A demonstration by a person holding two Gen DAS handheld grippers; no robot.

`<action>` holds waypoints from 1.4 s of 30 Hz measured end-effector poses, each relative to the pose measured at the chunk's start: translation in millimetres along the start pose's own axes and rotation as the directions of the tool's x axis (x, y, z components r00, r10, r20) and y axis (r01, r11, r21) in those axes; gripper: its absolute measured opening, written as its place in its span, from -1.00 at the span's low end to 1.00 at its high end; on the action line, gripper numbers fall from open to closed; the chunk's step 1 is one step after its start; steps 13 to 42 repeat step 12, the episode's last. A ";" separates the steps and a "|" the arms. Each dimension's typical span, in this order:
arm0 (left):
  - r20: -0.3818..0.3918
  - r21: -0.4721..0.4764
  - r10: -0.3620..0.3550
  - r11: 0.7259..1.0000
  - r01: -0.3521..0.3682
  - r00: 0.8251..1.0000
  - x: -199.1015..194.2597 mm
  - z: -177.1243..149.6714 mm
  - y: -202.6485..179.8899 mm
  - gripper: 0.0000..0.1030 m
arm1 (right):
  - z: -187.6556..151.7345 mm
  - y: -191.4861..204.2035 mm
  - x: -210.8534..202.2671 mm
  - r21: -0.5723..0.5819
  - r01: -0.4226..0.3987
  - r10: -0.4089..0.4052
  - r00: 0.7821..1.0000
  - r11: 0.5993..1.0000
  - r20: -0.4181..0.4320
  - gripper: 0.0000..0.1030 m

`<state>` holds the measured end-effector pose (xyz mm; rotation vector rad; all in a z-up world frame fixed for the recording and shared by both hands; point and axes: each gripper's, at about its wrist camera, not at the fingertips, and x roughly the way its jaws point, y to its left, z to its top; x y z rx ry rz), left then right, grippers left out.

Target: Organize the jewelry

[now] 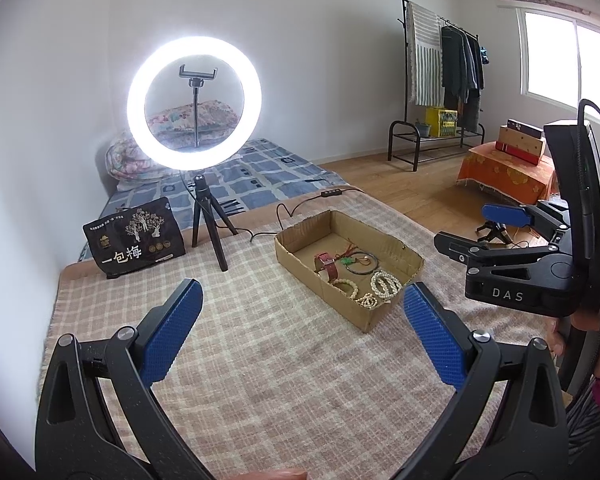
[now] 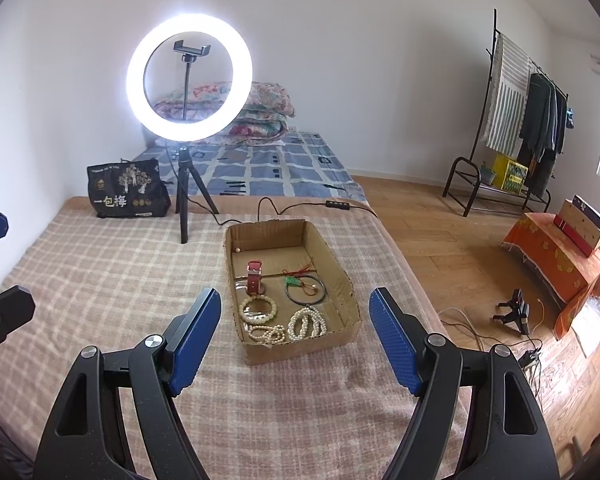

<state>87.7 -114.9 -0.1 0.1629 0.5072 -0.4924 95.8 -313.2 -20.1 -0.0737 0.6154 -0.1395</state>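
Observation:
A shallow cardboard box point(image 2: 342, 280) sits on the checked blanket point(image 2: 112, 280). Inside lie a red watch point(image 2: 254, 278), a dark bangle with a green pendant point(image 2: 306, 288), a cream bead bracelet point(image 2: 259, 307) and white pearl strands point(image 2: 306, 322). The box also shows in the left wrist view point(image 1: 296, 258). My right gripper point(image 2: 295, 332) is open and empty, hovering just before the box's near end. My left gripper point(image 1: 302, 322) is open and empty, left of the box. The right gripper shows in the left wrist view point(image 1: 466, 226) beyond the box, open.
A lit ring light on a tripod point(image 2: 188, 76) stands behind the box, its cable point(image 2: 300, 206) trailing right. A black printed bag point(image 2: 126, 194) sits at the far left. Beyond are a mattress point(image 2: 260, 164), wood floor, a clothes rack point(image 2: 512, 120) and an orange-covered stand point(image 2: 552, 260).

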 end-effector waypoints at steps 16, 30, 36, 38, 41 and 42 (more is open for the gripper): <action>0.000 -0.001 0.015 1.000 -0.015 1.000 2.5 -3.7 2.5 0.99 | -0.7 -1.5 0.9 -0.008 0.006 -0.006 1.000 1.000 -0.006 0.49; 0.000 -0.001 0.015 1.000 -0.015 1.000 2.5 -3.7 2.5 0.99 | -0.7 -1.5 0.9 -0.008 0.006 -0.006 1.000 1.000 -0.006 0.49; 0.000 -0.001 0.015 1.000 -0.015 1.000 2.5 -3.7 2.5 0.99 | -0.7 -1.5 0.9 -0.008 0.006 -0.006 1.000 1.000 -0.006 0.49; 0.000 -0.001 0.015 1.000 -0.015 1.000 2.5 -3.7 2.5 0.99 | -0.7 -1.5 0.9 -0.008 0.006 -0.006 1.000 1.000 -0.006 0.49; 0.000 -0.001 0.015 1.000 -0.015 1.000 2.5 -3.7 2.5 0.99 | -0.7 -1.5 0.9 -0.008 0.006 -0.006 1.000 1.000 -0.006 0.49; 0.000 -0.001 0.015 1.000 -0.015 1.000 2.5 -3.7 2.5 0.99 | -0.7 -1.5 0.9 -0.008 0.006 -0.006 1.000 1.000 -0.006 0.49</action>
